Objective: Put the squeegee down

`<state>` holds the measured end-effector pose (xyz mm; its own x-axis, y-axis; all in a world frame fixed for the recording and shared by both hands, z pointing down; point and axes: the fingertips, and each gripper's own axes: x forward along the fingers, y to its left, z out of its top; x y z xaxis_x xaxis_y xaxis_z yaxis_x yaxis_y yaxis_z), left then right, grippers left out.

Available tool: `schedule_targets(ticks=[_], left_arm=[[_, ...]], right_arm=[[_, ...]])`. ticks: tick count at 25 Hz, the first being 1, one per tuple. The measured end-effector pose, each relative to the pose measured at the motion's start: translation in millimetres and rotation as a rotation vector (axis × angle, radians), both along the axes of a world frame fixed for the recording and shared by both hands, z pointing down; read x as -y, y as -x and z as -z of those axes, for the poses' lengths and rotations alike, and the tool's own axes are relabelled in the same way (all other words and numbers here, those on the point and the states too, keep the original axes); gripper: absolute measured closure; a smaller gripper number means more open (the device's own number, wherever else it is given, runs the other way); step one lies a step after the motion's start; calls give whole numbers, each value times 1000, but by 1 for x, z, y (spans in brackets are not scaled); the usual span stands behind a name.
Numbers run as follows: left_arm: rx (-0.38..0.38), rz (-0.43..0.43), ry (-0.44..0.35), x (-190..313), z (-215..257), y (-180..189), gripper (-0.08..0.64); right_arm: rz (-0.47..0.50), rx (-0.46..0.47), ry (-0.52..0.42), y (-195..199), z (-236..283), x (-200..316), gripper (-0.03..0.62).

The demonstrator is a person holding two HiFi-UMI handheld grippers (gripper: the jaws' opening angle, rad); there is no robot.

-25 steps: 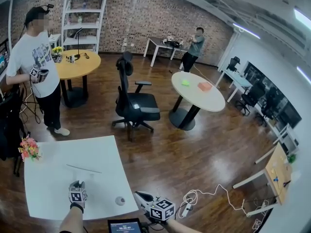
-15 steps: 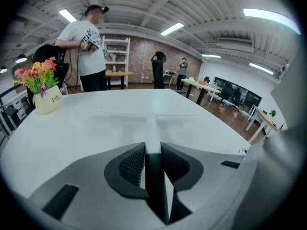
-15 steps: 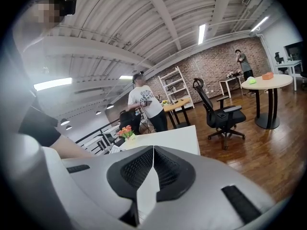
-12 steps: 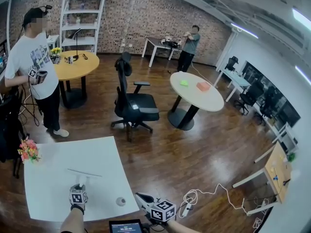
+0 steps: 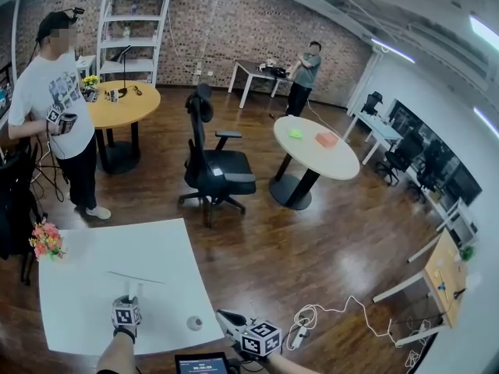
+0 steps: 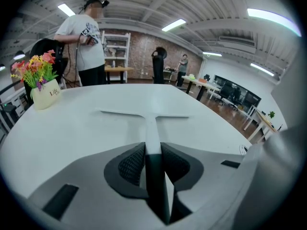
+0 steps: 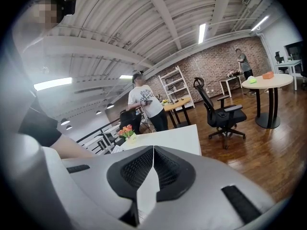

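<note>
A white T-shaped squeegee (image 6: pixel 151 121) stretches away from me over the white table (image 6: pixel 72 128), its long blade (image 5: pixel 134 277) crosswise and right at the tabletop. My left gripper (image 6: pixel 153 150) is shut on the squeegee's handle, with the pads pressing both sides. In the head view the left gripper (image 5: pixel 126 308) sits near the table's front edge. My right gripper (image 5: pixel 228 319) hovers off the table's right corner. Its jaws (image 7: pixel 153 158) are shut with nothing between them.
A pot of flowers (image 5: pixel 45 240) stands at the table's left edge and a small round grey thing (image 5: pixel 193 322) lies near its front right corner. A tablet (image 5: pixel 201 362) sits below. A person (image 5: pixel 56 92), an office chair (image 5: pixel 214 166) and a round table (image 5: pixel 316 150) stand beyond.
My left gripper has sunk a little toward the table with the squeegee in it. The right gripper has stayed where it was.
</note>
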<state>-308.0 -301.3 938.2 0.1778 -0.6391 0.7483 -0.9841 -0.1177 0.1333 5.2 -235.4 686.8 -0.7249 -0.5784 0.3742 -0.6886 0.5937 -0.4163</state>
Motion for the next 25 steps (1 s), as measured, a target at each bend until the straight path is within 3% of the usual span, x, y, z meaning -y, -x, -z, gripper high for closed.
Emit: schedule_targets(ticks=[5,11,25], left_arm=[[-16,-3,-3,3,1,0,460],[-51,-20,-21,9,10,-6,356],[-103,-92,-128,-9,74,-11,281]], right_arm=[[4,4,0,4,-1,-1,563],[7,5,2,4,-2,-1,563],[31,36,-45,28,18,10,563]])
